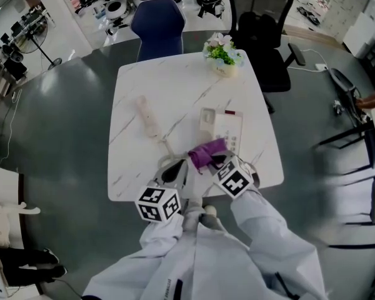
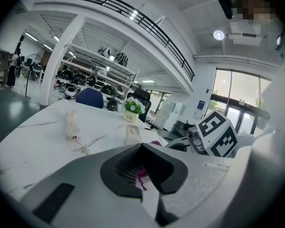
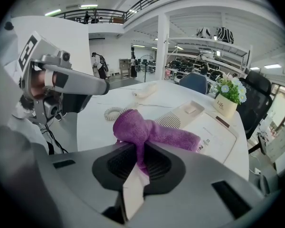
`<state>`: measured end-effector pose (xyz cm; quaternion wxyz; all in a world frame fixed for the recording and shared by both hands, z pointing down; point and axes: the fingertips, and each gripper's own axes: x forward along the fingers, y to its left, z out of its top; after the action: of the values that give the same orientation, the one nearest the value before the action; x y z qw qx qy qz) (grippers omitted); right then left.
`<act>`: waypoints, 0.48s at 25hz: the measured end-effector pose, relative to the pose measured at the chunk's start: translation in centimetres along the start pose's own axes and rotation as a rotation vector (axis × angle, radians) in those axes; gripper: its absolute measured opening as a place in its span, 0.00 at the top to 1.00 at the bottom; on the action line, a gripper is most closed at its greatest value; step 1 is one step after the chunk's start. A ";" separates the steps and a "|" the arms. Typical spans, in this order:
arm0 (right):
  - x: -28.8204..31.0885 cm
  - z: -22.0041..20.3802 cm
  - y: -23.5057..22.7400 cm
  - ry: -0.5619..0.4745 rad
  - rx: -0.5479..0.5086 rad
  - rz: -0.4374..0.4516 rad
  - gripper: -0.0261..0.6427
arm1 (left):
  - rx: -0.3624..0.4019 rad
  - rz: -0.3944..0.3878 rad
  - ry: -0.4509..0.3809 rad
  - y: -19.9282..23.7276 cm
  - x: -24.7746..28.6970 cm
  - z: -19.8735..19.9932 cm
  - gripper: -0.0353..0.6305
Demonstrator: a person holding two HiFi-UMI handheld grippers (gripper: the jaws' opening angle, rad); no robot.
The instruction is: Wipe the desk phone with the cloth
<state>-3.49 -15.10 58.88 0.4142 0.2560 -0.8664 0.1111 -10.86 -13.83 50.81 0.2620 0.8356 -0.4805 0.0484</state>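
one purple cloth [image 1: 206, 152] is pinched in the right hand-held gripper [image 1: 216, 162] at the desk phone [image 1: 224, 129] near edge, the left hand-held gripper [image 1: 172, 170] pressed together beside it; wiping seems about to start, needing a press-and-drag toward the far end.

Open office-workshop hall, shown by swivel chairs [image 1: 260, 24], equipment shelves [image 2: 92, 63], mezzanine railing [image 2: 133, 14].

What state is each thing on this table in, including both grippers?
Phone: handset off.
Handset: lying on the table, left of the phone.
Cloth: bunched, resting on the phone's near edge.
Right gripper: shut on the cloth.
Left gripper: fingers together, apparently empty.
Flowerpot: upright.
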 end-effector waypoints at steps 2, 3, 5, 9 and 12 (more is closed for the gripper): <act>-0.2 -0.2 0.3 0.008 -0.004 0.008 0.91 | -0.001 0.002 -0.004 -0.1 -0.3 0.0 0.95; -0.3 -0.3 0.4 0.014 -0.006 0.015 0.91 | -0.001 0.003 -0.006 -0.1 -0.4 0.0 0.95; -0.4 -0.6 0.8 0.026 -0.011 0.032 0.91 | -0.001 0.005 -0.008 -0.1 -0.5 0.1 0.95; -0.6 -1.2 1.1 0.039 -0.011 0.050 0.91 | 0.001 0.007 -0.016 -0.3 -0.3 0.2 0.95; -0.7 -1.3 1.5 0.035 0.008 0.062 0.91 | 0.017 0.013 -0.039 -0.2 -0.7 0.9 0.95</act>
<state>-3.06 -13.07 59.24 0.4247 0.2289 -0.8660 0.1319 -11.23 -13.65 49.73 0.2454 0.8354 -0.4904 0.0378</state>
